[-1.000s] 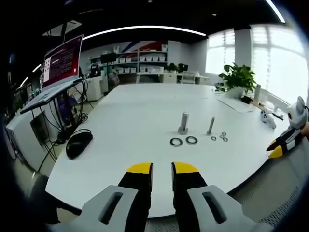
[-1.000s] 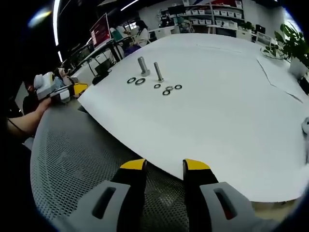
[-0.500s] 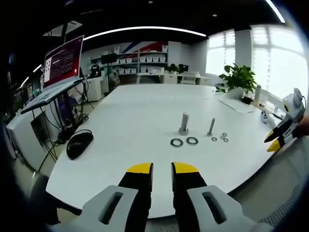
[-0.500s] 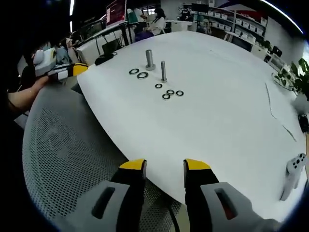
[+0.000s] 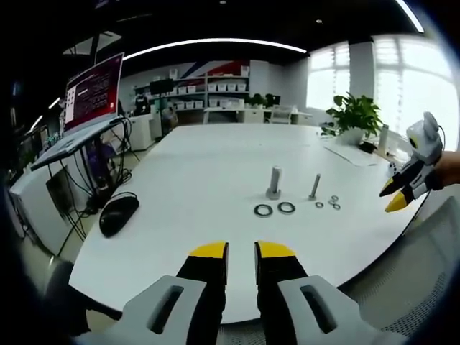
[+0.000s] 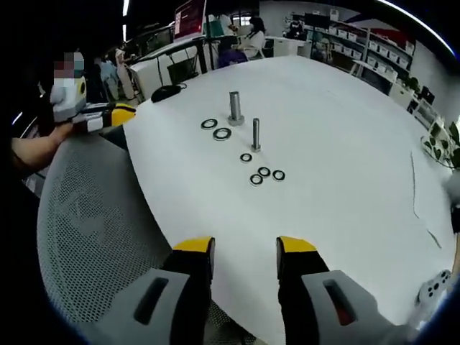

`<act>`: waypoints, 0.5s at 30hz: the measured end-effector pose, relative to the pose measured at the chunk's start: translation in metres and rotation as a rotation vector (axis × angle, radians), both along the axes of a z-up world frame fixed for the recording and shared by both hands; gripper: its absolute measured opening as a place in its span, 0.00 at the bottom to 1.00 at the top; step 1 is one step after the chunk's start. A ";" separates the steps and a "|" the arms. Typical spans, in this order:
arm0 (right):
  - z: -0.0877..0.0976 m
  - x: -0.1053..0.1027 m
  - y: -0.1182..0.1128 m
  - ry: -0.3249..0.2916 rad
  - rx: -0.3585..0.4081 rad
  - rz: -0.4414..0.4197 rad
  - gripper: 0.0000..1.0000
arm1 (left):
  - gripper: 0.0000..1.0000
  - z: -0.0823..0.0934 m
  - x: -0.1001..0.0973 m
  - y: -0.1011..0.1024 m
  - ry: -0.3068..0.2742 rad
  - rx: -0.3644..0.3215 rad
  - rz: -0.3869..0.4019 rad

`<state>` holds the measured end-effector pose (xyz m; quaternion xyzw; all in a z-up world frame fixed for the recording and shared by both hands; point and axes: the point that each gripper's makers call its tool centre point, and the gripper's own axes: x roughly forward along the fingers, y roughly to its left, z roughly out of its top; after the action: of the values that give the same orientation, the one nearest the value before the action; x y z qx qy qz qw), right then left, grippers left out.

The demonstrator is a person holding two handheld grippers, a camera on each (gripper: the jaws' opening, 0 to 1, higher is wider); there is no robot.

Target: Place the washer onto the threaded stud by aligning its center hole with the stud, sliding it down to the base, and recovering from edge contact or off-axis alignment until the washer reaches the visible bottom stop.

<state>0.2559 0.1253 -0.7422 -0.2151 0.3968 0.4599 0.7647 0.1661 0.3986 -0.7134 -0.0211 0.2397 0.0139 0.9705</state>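
Washers (image 6: 222,134) lie flat on the white table (image 6: 345,144) at frame centre, beside two upright threaded studs (image 6: 235,108). Left gripper (image 5: 241,251) and right gripper (image 6: 244,246), low in frame, hold nothing, jaws narrowly parted.

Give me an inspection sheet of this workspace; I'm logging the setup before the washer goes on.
Surface: white table, bare around the parts.
Job's things: large stud and thin stud upright; two large washers and four small washers lying flat beside them, none threaded on.
Clutter: black mouse at the table's edge.
Grippers: left gripper nearly closed, holding nothing; right gripper open, holding nothing.
Cables: dark cables hanging under the laptop stand.
Surroundings: laptop, potted plant, shelves, mesh chair.
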 end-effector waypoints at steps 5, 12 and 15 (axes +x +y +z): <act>0.003 0.015 0.007 0.017 -0.010 0.009 0.38 | 0.12 -0.001 0.000 0.000 0.004 0.002 -0.002; 0.001 0.024 0.012 0.023 -0.067 0.038 0.25 | 0.12 -0.003 -0.001 0.001 0.016 0.005 0.002; -0.001 0.027 0.014 0.019 -0.066 0.052 0.16 | 0.13 -0.003 -0.001 0.001 0.020 0.006 0.004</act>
<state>0.2824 0.1389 -0.7429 -0.2459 0.4132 0.4682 0.7413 0.1649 0.3992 -0.7164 -0.0185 0.2491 0.0166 0.9682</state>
